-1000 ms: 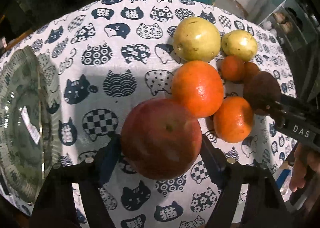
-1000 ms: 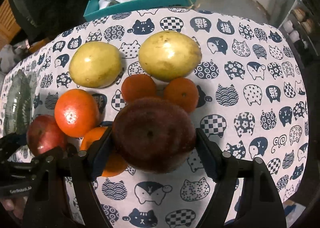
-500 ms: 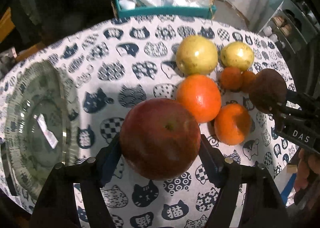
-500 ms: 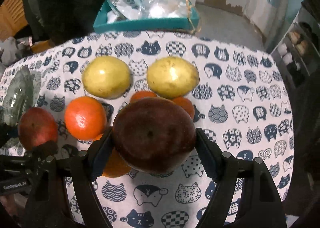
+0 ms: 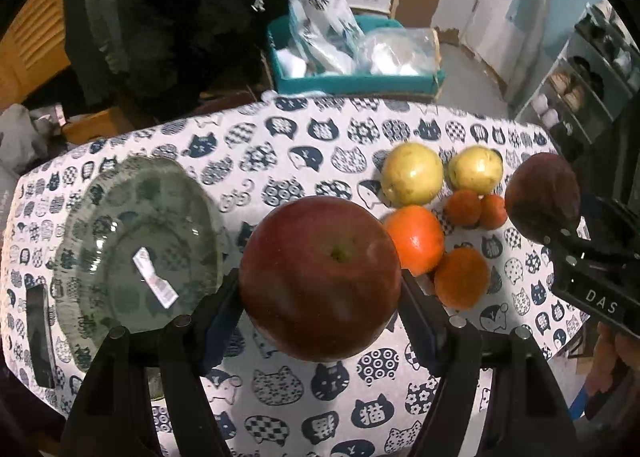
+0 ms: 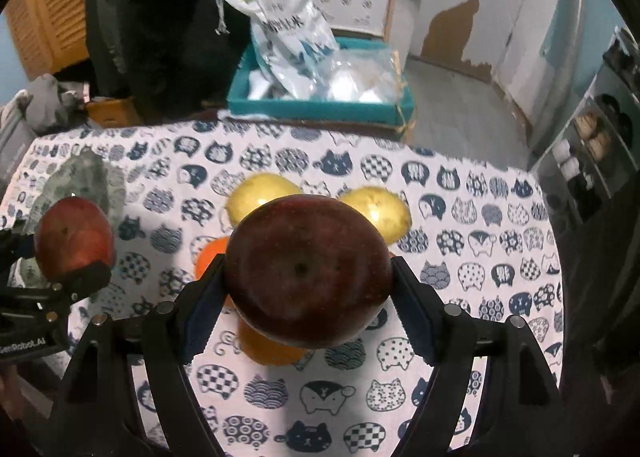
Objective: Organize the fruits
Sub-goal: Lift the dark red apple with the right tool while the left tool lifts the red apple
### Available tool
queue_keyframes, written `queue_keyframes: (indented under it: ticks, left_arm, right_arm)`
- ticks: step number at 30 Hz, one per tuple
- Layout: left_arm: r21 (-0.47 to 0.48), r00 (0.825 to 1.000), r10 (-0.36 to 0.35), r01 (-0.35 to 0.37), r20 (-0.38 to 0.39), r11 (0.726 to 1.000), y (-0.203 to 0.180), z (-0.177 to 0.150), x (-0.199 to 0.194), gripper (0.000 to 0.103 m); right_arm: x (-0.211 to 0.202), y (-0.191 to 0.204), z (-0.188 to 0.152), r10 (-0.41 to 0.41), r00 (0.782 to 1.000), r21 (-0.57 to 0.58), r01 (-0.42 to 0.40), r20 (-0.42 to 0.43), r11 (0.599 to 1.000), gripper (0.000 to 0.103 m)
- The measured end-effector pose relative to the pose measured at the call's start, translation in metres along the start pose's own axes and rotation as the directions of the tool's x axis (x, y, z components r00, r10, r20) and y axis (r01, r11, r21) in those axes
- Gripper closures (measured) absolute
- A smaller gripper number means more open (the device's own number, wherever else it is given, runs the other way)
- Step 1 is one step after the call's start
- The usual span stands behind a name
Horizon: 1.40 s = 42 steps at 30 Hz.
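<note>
My left gripper [image 5: 320, 297] is shut on a red apple [image 5: 320, 277] and holds it above the cat-print table, right of a clear glass plate [image 5: 136, 253]. My right gripper [image 6: 308, 301] is shut on a dark red apple [image 6: 308, 269] held above the fruit pile; it also shows in the left wrist view [image 5: 542, 197]. On the cloth lie two yellow-green pears [image 5: 412, 179] [image 5: 475, 169], two large oranges [image 5: 416, 239] [image 5: 462, 277] and two small tangerines [image 5: 463, 207]. The left gripper's apple shows in the right wrist view [image 6: 74, 239].
A teal box [image 6: 320, 107] with plastic bags stands just beyond the table's far edge. A dark jacket hangs behind it on the left. A shelf unit [image 5: 580, 81] stands at the right. A dark phone-like slab [image 5: 40, 333] lies at the table's left edge.
Both grippers have risen and pulled back from the table, each with its apple. The fruit pile now looks smaller and farther; the glass plate has come fully into the left view.
</note>
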<state>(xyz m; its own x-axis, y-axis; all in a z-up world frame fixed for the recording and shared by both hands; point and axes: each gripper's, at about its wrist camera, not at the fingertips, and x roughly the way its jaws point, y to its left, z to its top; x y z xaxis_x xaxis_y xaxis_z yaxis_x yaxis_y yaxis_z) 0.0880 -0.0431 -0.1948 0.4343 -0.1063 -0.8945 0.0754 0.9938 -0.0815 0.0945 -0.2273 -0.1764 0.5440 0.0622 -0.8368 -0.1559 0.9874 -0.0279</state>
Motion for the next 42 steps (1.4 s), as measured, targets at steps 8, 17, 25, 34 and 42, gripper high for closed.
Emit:
queue_keyframes:
  ticks: [8, 17, 25, 34, 42]
  left_arm:
    - [-0.040, 0.998, 0.014, -0.011, 0.066, 0.999, 0.028, 0.002, -0.031, 0.027]
    - [-0.093, 0.989, 0.045, -0.032, 0.138, 0.995, 0.065, -0.001, -0.063, 0.027]
    - [-0.152, 0.976, 0.075, -0.044, 0.205, 0.987, 0.100, -0.005, -0.089, 0.027]
    - [-0.222, 0.962, 0.144, -0.091, 0.233, 0.971, 0.145, -0.014, -0.103, 0.027]
    - [-0.274, 0.966, 0.176, -0.120, 0.188, 0.954, 0.182, -0.025, -0.090, 0.027]
  right_arm:
    - [-0.024, 0.027, 0.015, 0.042, 0.997, -0.032, -0.040, 0.059, 0.999, 0.025]
    - [-0.046, 0.065, 0.034, 0.098, 0.988, -0.074, -0.089, 0.118, 0.993, 0.025]
    - [-0.060, 0.101, 0.050, 0.151, 0.975, -0.120, -0.132, 0.163, 0.984, 0.025]
    - [-0.062, 0.149, 0.063, 0.212, 0.965, -0.178, -0.184, 0.157, 0.967, 0.025]
    - [-0.048, 0.191, 0.072, 0.276, 0.955, -0.211, -0.249, 0.108, 0.945, 0.025]
